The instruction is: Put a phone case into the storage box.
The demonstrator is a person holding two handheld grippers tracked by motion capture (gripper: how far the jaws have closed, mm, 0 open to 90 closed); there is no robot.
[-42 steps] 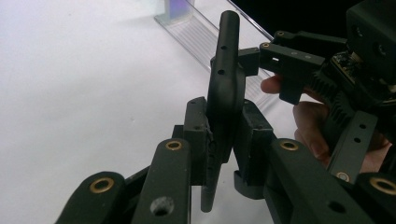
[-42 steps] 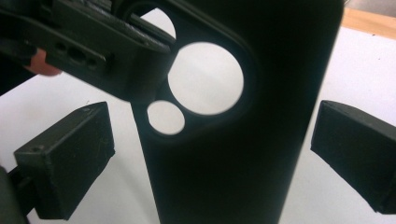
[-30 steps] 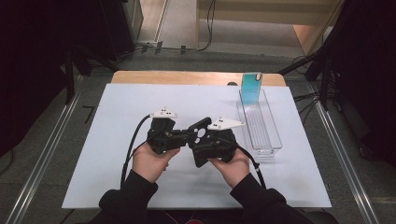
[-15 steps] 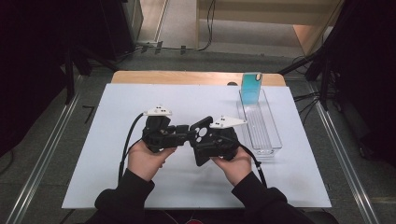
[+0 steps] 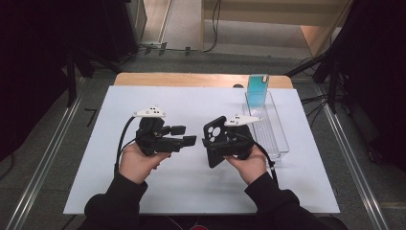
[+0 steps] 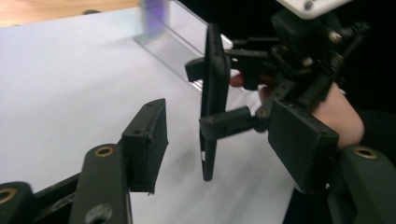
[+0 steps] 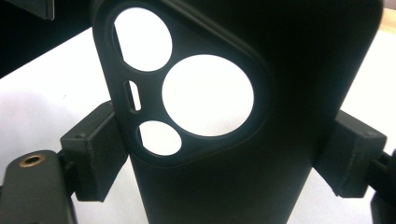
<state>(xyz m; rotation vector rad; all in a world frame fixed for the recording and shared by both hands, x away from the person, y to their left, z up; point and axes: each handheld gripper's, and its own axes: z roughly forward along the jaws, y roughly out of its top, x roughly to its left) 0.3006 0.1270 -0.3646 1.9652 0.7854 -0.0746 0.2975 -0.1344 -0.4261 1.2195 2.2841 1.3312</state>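
Right claw [image 5: 214,143] of mine clamps the black phone case [image 5: 214,139] across its width, long axis upright above the white mat [image 5: 297,182]. My left claw [image 5: 184,135], jaws just opening and empty, points at it from just beside.

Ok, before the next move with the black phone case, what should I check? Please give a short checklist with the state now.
1. Right gripper clamps the black phone case by its edges: ok.
2. Left gripper has let go; its jaws have just been opening and nothing is between them: ok.
3. Case is lifted off the white mat: ok.
4. Clear tray has free room behind the teal phone: ok.
5. Grip is tight enough: cannot tell.
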